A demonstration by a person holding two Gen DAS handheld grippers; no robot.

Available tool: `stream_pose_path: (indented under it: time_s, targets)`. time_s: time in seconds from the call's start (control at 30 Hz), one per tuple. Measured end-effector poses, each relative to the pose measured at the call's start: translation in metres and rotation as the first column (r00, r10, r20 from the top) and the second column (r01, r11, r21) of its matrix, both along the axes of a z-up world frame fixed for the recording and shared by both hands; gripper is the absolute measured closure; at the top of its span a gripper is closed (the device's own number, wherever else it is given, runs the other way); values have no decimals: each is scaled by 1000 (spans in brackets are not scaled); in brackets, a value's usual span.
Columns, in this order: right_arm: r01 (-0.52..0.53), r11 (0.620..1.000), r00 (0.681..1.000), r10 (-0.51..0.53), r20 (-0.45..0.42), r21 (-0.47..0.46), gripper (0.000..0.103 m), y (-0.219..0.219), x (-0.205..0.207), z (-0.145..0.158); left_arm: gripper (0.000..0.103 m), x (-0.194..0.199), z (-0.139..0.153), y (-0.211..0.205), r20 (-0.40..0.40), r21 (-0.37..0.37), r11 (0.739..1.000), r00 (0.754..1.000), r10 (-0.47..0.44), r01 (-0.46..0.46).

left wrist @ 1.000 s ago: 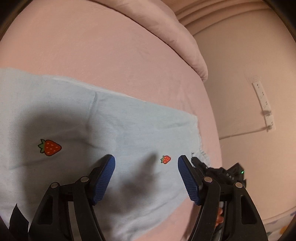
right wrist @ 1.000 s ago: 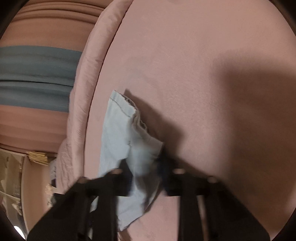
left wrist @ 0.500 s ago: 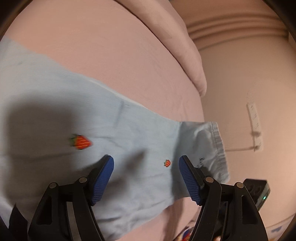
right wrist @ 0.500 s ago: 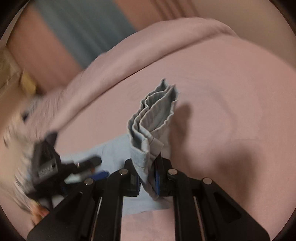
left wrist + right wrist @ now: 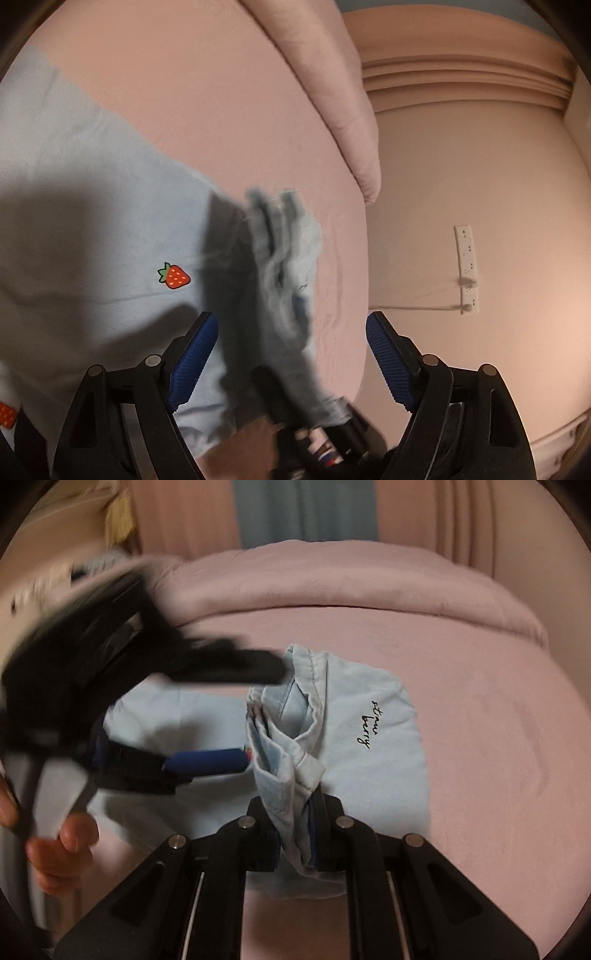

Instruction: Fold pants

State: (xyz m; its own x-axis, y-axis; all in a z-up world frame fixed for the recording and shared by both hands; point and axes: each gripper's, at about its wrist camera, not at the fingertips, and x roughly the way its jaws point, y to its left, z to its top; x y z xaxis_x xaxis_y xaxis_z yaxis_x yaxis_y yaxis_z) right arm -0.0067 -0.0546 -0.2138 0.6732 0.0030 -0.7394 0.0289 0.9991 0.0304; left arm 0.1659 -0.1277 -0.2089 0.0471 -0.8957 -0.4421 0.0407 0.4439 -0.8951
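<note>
Right gripper point(image 5: 295, 834): pinches a bunched edge of the pants point(image 5: 376, 753), its two fingers pressed together on several gathered layers that stand up between them.
Left gripper point(image 5: 291, 354): spread wide, holding nothing; it hovers over the flat part of the pants point(image 5: 92, 229), just beside the raised bunch.
Pants: light blue, lying on the pink bed sheet point(image 5: 498, 738); one end is lifted and turned over toward the rest, the printed "straw berry" lettering point(image 5: 369, 725) facing up.
Strawberry print point(image 5: 174, 276): sits on the flat layer, near the left gripper's left finger.
Duvet point(image 5: 332, 579): heaped along the far side of the bed, well apart from the pants.
Risk, grip: the pinch looks uneven, so some layers could likely slip out and the fold would open.
Risk, collision: the two grippers are close, and the left one is blurred in the right wrist view; a careless approach could knock the held bunch or snag it.
Risk, crooked fold: the bunch is crumpled, so laying it down as it is would probably leave creases and a skewed edge.
Risk, drag: nothing pins the flat part, so pulling may shift the whole garment on the sheet.
</note>
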Motion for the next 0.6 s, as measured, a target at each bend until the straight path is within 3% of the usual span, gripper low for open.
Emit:
stream_pose_path:
  time_s: [0.07, 0.13, 0.2, 0.23, 0.4, 0.5, 0.6]
  targets:
    - [-19, 996, 1000, 17, -19, -82, 88, 12, 1, -11, 21, 2, -7, -3, -25, 26, 1000, 1000, -6, 7]
    - [-47, 994, 999, 45, -24, -97, 88, 14, -3, -18, 36, 9, -15, -10, -34, 88, 996, 999, -4, 7]
    - [-77, 988, 997, 78, -4, -134, 90, 18, -9, -19, 89, 10, -14, -12, 16, 154, 988, 1000, -4, 1]
    - [-94, 982, 995, 97, 10, -164, 90, 22, -10, -17, 97, 9, -11, -12, 32, 156, 988, 999, -11, 6]
    - [-93, 968, 994, 105, 40, -232, 90, 32, -10, -10, 100, 8, 11, 6, 101, 138, 990, 995, -18, 4]
    - [-74, 964, 991, 100, 91, -255, 90, 43, -10, -2, 100, 16, 31, 23, 180, 196, 980, 982, -58, 22]
    - [-75, 976, 986, 104, 131, -206, 90, 57, -5, 5, 100, 18, 42, 48, 240, 242, 970, 968, -70, 10]
